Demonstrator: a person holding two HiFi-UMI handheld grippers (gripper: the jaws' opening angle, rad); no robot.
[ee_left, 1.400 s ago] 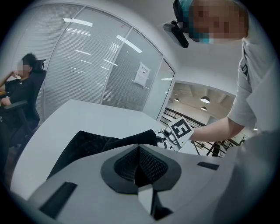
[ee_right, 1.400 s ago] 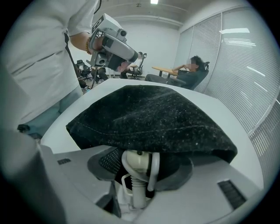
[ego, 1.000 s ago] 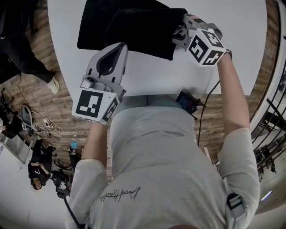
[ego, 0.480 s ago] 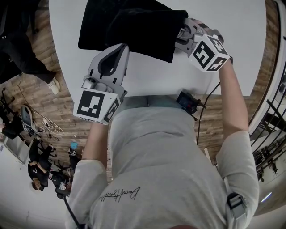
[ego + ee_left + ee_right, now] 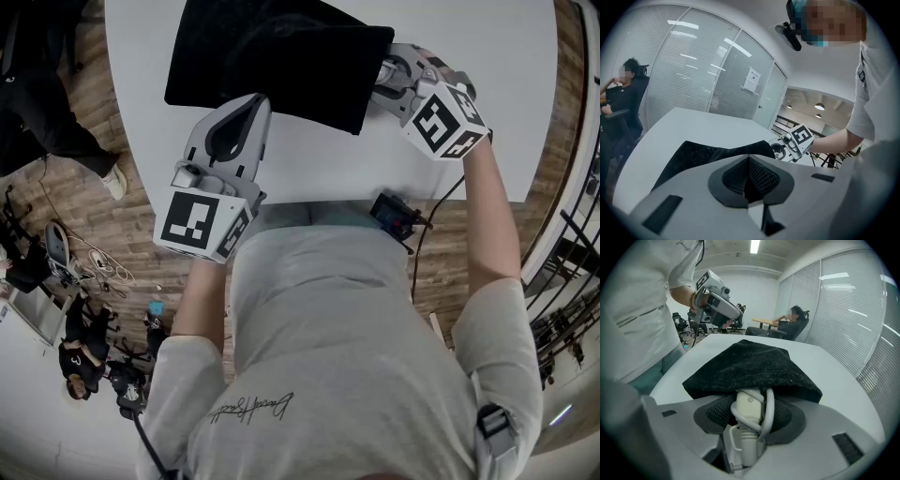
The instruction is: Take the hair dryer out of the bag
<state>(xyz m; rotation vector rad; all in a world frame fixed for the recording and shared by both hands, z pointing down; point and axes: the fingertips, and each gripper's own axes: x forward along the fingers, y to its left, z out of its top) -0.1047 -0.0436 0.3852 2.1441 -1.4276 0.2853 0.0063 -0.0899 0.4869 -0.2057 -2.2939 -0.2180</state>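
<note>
I'd pull the hair dryer point(image 5: 749, 405) straight back out of the bag point(image 5: 750, 364) mouth, slow, so the looped cord point(image 5: 770, 411) comes w/ it (it could snag the cloth). Right tongs point(image 5: 751, 420) are clamped on it; all but that end is under the bag on the table point(image 5: 469, 37). Left tongs point(image 5: 749, 174) are closed at the bag's near edge; can't tell if they nip cloth.

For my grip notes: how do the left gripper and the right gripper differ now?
The grey left gripper is shut and empty; the grey right gripper clamps the white cord-wrapped hair dryer handle poking from the black fabric bag. The left is at the bag's near side, the right at its end. Both face the bag.
</note>
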